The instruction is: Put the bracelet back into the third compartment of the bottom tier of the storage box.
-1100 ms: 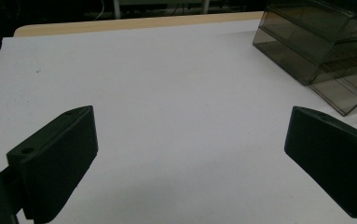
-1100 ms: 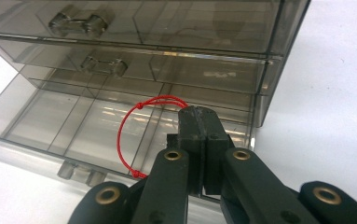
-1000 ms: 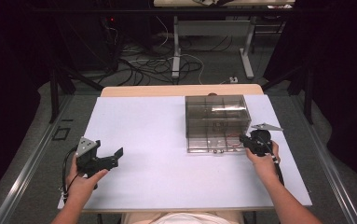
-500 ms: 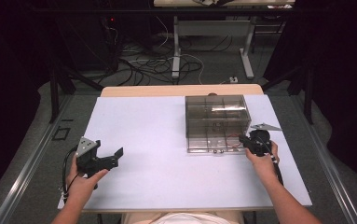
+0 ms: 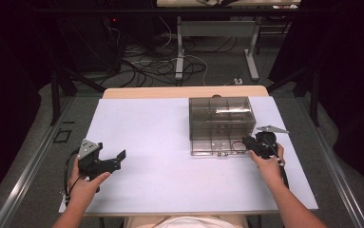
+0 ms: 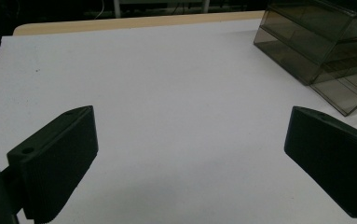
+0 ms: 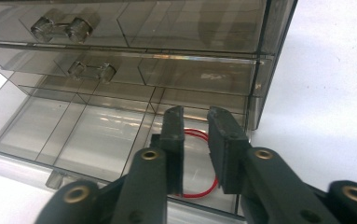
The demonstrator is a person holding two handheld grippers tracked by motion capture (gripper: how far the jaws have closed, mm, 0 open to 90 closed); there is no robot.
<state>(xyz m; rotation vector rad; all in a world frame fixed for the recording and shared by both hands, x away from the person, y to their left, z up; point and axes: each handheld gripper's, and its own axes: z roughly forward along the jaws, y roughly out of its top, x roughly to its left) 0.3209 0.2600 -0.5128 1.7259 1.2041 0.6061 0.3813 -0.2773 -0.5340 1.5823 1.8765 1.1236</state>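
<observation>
A smoky clear drawer cabinet stands on the right half of the white table, with its bottom drawer pulled out toward me. A red elastic loop lies in the drawer's right-hand compartment. My right gripper reaches into that compartment above the loop. Its jaws have just been opening and now stand a narrow gap apart, their pads off the loop. In the high view the right gripper sits at the drawer's front right corner. My left gripper rests wide open at the table's front left, with nothing between its jaws.
Two upper drawers with clear knobs are closed. A wooden table edge runs behind the white surface. Cables and desk legs lie on the floor beyond. Bare white table lies between the two grippers.
</observation>
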